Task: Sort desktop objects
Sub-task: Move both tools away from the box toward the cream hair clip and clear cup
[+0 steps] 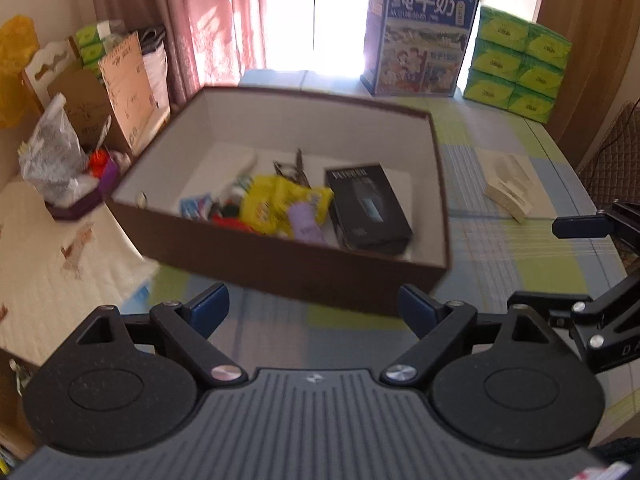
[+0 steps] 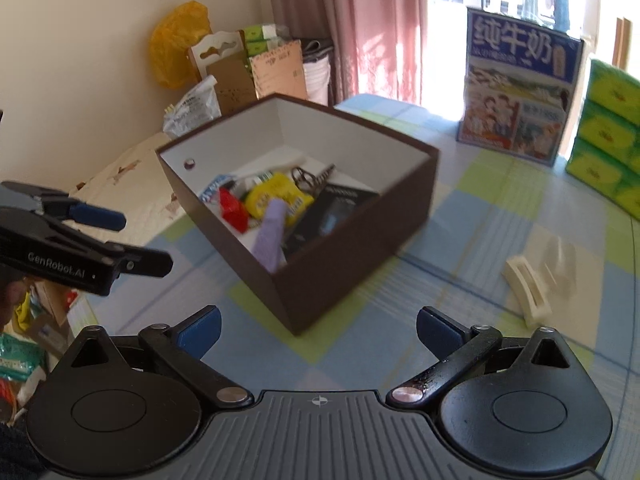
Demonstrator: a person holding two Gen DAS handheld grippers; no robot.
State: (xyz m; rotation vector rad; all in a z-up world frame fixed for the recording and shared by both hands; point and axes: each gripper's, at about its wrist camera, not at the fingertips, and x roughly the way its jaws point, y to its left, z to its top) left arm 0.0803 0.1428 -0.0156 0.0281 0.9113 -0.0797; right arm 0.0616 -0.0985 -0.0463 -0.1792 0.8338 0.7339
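A brown box [image 1: 304, 268] [image 2: 344, 248] with white inner walls stands on the checked tablecloth. Inside lie a black carton [image 1: 366, 206] [image 2: 332, 210], a yellow packet [image 1: 272, 204] [image 2: 276, 196], a lilac tube [image 1: 306, 222] [image 2: 272, 236], a red item [image 2: 232, 208], scissors [image 1: 294, 170] [image 2: 310, 178] and other small things. My left gripper [image 1: 314, 312] [image 2: 132, 240] stands open just short of the box's near wall, nothing between its blue pads. My right gripper [image 2: 318, 332] is open too, empty, near the box's front corner. A cream plastic stand [image 1: 510, 188] [image 2: 528, 286] lies on the cloth to the right.
A blue milk carton case [image 1: 420, 36] [image 2: 520, 88] and stacked green tissue packs [image 1: 516, 64] [image 2: 608, 152] stand at the table's far side. Left of the table are cardboard boxes [image 1: 120, 88], a plastic bag [image 1: 52, 156] and a cream quilted surface [image 1: 52, 272]. A quilted chair back [image 1: 616, 152] is at right.
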